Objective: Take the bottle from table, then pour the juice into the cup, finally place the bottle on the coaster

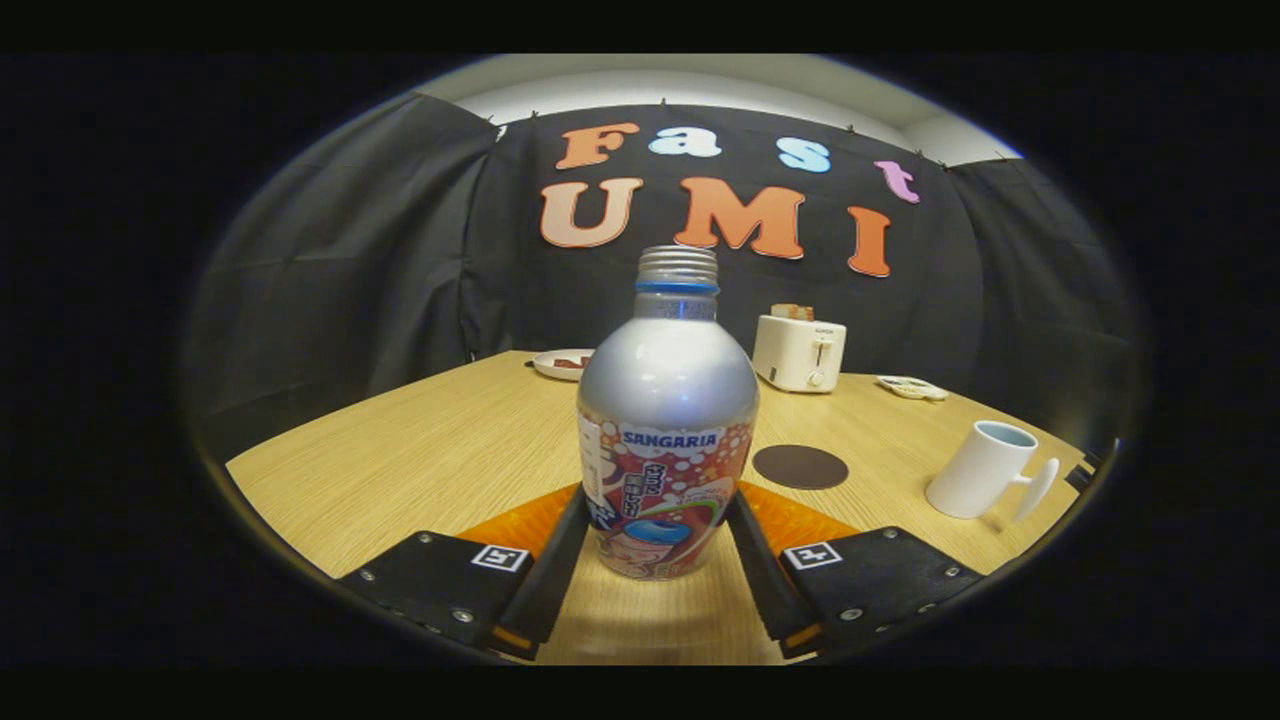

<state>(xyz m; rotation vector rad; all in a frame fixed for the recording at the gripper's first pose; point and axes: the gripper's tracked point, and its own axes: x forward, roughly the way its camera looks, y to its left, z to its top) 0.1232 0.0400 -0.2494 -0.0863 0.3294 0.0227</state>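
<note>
Broadly, the wooden tabletop [420, 450] is spreading out beneath everything, running from the near edge under the tool to the dark cloth wall at the far side. The bottle [667, 420] is standing upright on it, a silver metal one with a printed label around its lower half, a blue ring at the neck and a bare threaded mouth with no cap on. The tool [655, 545] is sitting low on the near side with its two fingers flanking the bottle's lower body, one on the left and one on the right; the fingers are lying right against the label on both sides, though whether they are actually pressing on it I cannot tell. The bottle's base is resting on the wood between the fingers.

A white toaster [798, 352] is standing at the far side, right of the bottle's shoulder, with something sticking out of its top slot. A white cup [985, 470] is sitting well off to the right, leaning in this view, its handle pointing right. A dark round coaster [800, 467] is lying flat between the bottle and the cup, nearer the bottle and apart from both. A plate [562, 363] is sitting far left behind the bottle, and a small flat dish [911, 387] is lying far right, beside the toaster.
</note>
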